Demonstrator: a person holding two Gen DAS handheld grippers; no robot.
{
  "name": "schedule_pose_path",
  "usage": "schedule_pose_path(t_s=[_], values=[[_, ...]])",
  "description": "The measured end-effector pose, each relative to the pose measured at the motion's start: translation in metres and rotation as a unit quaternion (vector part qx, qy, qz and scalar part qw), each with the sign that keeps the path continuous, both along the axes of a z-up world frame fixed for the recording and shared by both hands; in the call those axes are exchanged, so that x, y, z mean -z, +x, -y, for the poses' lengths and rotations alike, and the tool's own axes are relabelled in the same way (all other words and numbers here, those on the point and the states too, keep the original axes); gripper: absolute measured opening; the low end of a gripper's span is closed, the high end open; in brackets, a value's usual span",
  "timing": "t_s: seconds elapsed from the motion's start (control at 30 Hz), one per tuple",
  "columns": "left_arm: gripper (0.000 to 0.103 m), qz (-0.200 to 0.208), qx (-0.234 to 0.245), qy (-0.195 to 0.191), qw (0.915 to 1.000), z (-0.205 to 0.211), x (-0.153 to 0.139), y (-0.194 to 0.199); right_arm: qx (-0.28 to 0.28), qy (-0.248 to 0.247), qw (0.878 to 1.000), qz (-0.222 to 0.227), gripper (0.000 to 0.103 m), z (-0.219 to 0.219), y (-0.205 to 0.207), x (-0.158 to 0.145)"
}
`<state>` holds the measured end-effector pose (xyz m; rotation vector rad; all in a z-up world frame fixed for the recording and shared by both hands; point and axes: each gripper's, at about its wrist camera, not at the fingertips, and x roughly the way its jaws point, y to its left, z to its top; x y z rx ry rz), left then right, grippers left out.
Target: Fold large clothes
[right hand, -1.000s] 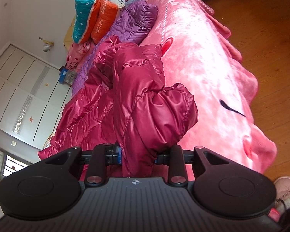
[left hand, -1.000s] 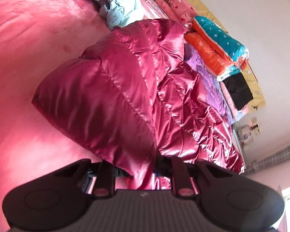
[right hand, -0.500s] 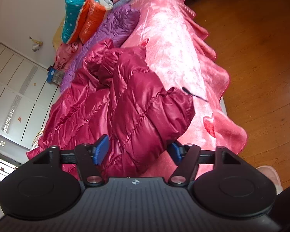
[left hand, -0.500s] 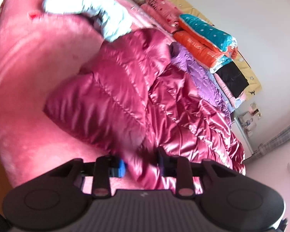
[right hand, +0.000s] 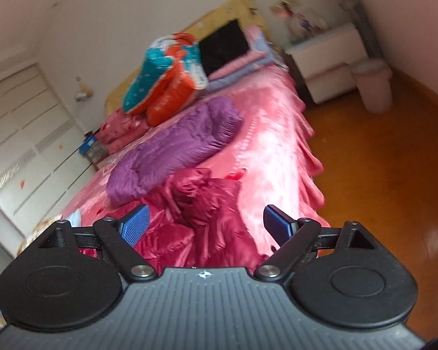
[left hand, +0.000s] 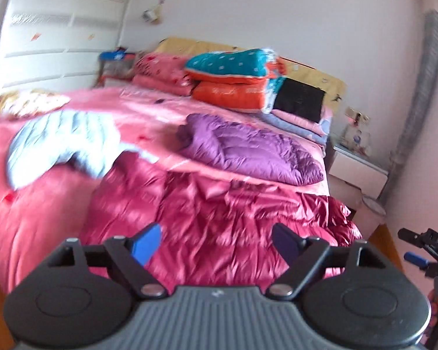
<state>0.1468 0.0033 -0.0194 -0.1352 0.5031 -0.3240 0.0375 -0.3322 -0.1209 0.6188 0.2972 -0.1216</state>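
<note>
A shiny crimson down jacket point(left hand: 224, 221) lies spread across the near end of the pink bed; it also shows in the right wrist view point(right hand: 201, 221), bunched up. My left gripper point(left hand: 217, 246) is open and empty, held back above the jacket's near edge. My right gripper point(right hand: 207, 226) is open and empty above the jacket's right part. The right gripper also shows at the far right of the left wrist view point(left hand: 420, 248).
A purple down jacket point(left hand: 248, 148) lies behind the crimson one, and a light blue garment point(left hand: 64, 143) lies at the left. Folded quilts point(left hand: 236, 78) are stacked at the headboard. A white nightstand point(right hand: 327, 61), a pink bin point(right hand: 373, 87) and wooden floor point(right hand: 379, 180) lie to the right of the bed point(right hand: 274, 151).
Both grippers have opened and let go of the crimson jacket, then pulled back and tilted up from the bed. The jacket now lies flat on the bed.
</note>
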Motion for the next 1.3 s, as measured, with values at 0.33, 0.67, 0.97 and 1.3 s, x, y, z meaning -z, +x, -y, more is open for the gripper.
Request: schedule_pose_path(t_s=[0.33, 0.67, 0.97, 1.3], values=[[0.082, -0.052, 0.028, 0.100, 0.9932, 0.058, 0.045, 0.087, -0.117, -0.168, 0.978, -0.024, 0.103, -0.052, 0.085, -0.002], [0.080, -0.093, -0.024, 0.166, 0.9814, 0.029, 0.077, 0.159, -0.118, -0.187, 0.969, -0.106, 0.103, -0.044, 0.196, 0.031], [0.082, -0.065, -0.099, 0.154, 0.9809, 0.007, 0.088, 0.204, -0.090, -0.194, 0.968, -0.134, 0.103, -0.034, 0.276, 0.049], [0.095, -0.070, -0.149, 0.103, 0.9809, -0.023, 0.122, 0.237, -0.071, -0.223, 0.961, -0.150, 0.103, -0.037, 0.309, 0.081]])
